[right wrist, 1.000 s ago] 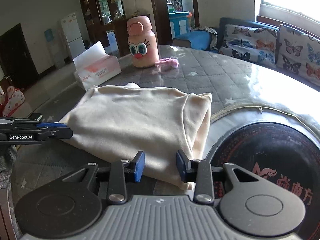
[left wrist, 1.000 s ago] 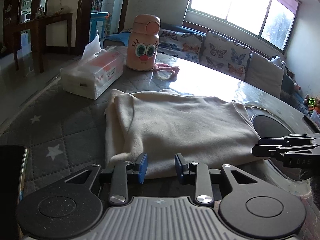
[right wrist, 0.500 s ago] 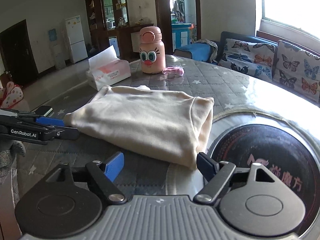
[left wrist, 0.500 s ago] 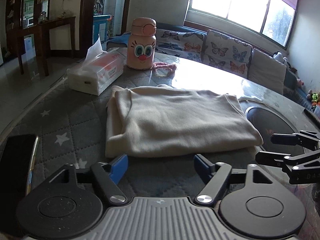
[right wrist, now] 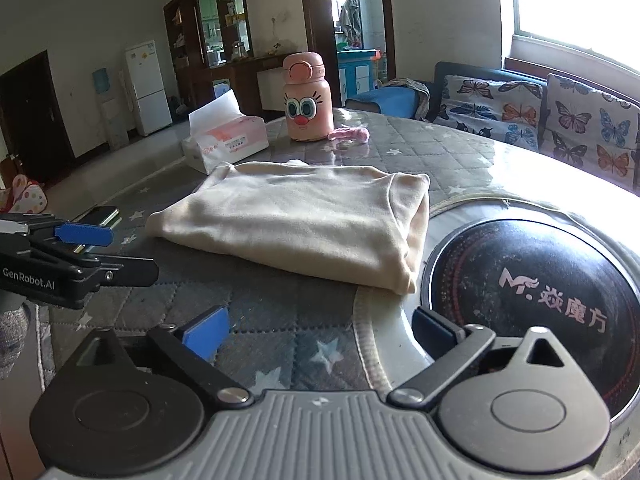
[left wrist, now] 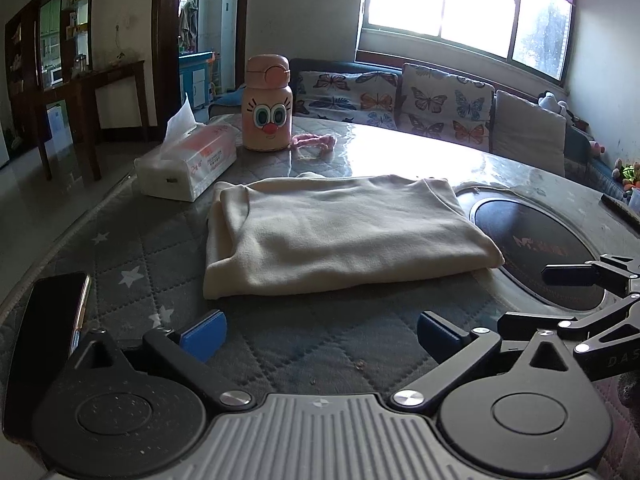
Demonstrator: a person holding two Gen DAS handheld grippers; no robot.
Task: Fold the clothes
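A cream garment (left wrist: 340, 236) lies folded into a flat rectangle on the quilted grey table cover (left wrist: 132, 248). It also shows in the right wrist view (right wrist: 304, 220), its right edge by the round black hotplate. My left gripper (left wrist: 320, 334) is open and empty, a short way in front of the garment's near edge. My right gripper (right wrist: 320, 332) is open and empty, in front of the garment's near right corner. Each gripper shows in the other's view: the right one at the right edge (left wrist: 592, 292), the left one at the left edge (right wrist: 80, 256).
A tissue box (left wrist: 188, 164), a pink cartoon-face bottle (left wrist: 267, 108) and a pink hair tie (left wrist: 314, 142) stand behind the garment. A black phone (left wrist: 48, 332) lies at the near left. A round black hotplate (right wrist: 532, 292) is set into the table at the right.
Both grippers opened, let go of the garment's near edge and drew back from it. The garment now lies flat and folded on the table.
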